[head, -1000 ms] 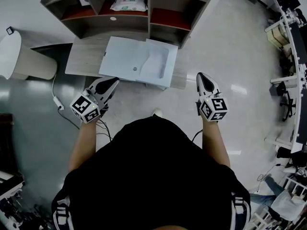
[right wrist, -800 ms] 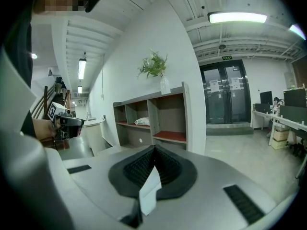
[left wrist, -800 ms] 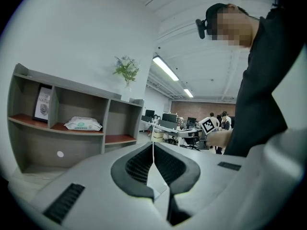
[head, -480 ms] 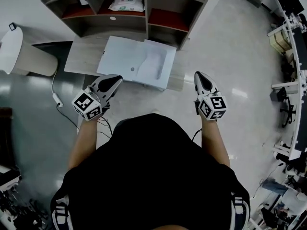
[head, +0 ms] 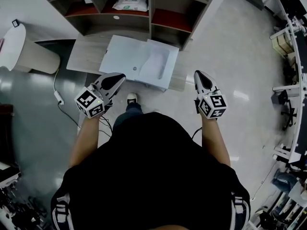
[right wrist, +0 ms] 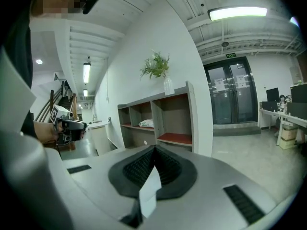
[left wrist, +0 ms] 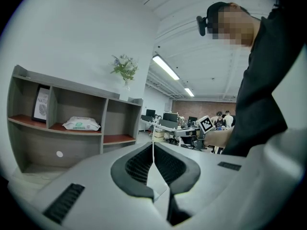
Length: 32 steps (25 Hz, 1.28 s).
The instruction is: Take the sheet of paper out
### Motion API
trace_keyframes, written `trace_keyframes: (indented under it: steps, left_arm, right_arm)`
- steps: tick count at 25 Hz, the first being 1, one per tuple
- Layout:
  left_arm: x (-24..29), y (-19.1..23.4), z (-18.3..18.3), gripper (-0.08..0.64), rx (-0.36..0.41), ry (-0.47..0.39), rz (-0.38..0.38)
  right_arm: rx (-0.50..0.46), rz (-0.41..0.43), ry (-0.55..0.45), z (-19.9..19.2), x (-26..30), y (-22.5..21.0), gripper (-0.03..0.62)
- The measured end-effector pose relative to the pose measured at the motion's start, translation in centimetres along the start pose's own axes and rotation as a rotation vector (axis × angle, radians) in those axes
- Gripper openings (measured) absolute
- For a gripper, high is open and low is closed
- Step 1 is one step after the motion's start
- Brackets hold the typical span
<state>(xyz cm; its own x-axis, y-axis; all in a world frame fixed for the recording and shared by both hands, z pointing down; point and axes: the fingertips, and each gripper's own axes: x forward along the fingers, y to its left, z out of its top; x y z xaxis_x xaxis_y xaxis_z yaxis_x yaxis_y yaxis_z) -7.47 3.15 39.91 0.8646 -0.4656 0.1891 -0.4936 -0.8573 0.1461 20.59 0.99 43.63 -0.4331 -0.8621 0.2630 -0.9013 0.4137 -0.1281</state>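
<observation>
Two clenched, empty tongs: left tongs (head: 120, 76), right tongs (head: 198, 74); green print on the shelf packet (head: 130, 2) is unreadable.

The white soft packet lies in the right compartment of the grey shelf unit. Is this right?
No: the white soft packet lies in the middle compartment of the grey shelf unit, as the head view shows.

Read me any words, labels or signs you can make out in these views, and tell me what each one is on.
"NATU": framed print in the shelf unit; the rest is cut off.
Wipes pack: green print, too blurred to read.
Green sign above the doors: too small to read.
</observation>
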Motion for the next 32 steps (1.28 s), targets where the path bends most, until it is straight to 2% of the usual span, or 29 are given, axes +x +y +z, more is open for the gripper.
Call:
trace_keyframes:
  steps: [7, 16, 32]
  left_arm:
    - [0.8, 1.1, -0.7, 0.026, -0.014, -0.003, -0.022]
    - [1.2, 3.2, -0.6, 0.026, -0.009, 0.015, -0.058]
    - [2.2, 9.1, -0.9, 0.026, -0.028, 0.053, -0.122]
  right_arm:
    - [-0.029, -0.036, -0.004, 0.8, 0.0, -0.3, 0.014]
    - [-0.015, -0.064, 0.012, 0.6, 1.3, 0.0, 0.014]
    - [0.002, -0.116, 0.043, 0.9, 4.9, 0.7, 0.014]
